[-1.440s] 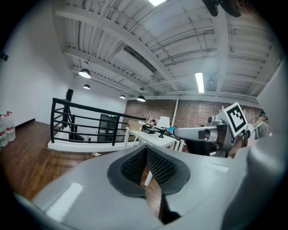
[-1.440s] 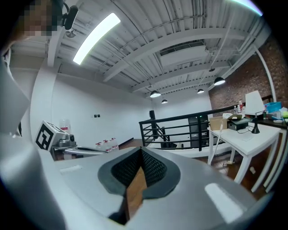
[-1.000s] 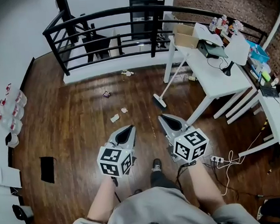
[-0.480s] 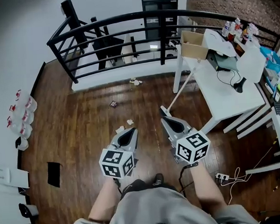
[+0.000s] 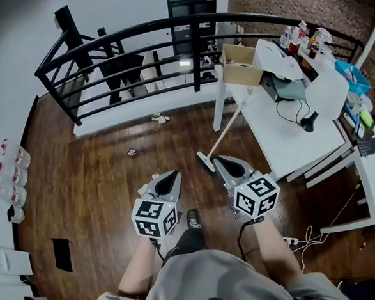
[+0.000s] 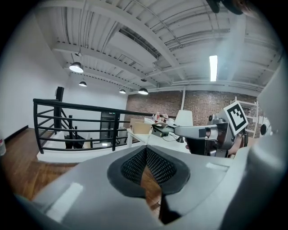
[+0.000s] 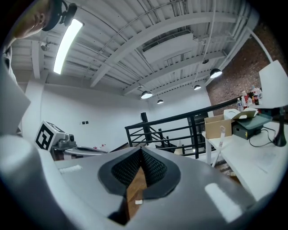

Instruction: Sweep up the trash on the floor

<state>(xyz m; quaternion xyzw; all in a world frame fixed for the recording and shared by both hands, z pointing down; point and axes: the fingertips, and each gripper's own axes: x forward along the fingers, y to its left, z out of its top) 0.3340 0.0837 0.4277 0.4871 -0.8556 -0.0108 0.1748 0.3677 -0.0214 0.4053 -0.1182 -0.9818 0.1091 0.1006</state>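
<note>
The trash lies on the dark wooden floor, on the person's side of the black metal railing. A pale crumpled scrap rests just beside the railing's white base. A small dark wrapper lies a little farther out from the railing, near the scrap but apart from it.

The white long-handled broom stands tilted below the railing's right end, its head on the floor and its handle leaning on the white desk. That desk starts at the same end of the railing. An open brown cardboard box sits on the desk corner nearest the railing.

Both tongs are held side by side, farther from the railing than either piece of trash. The left tongs are fully closed and have hold of nothing; their black meshed pads meet at the tip. The right tongs are closed the same way, with pads together and nothing gripped. Their tip is just beside the broom head, though whether it touches cannot be told.

Through the slit under the right tongs' pads a small white bit shows on the floor. Clear plastic bottles stand along the wall, well out from the railing's left end.
</note>
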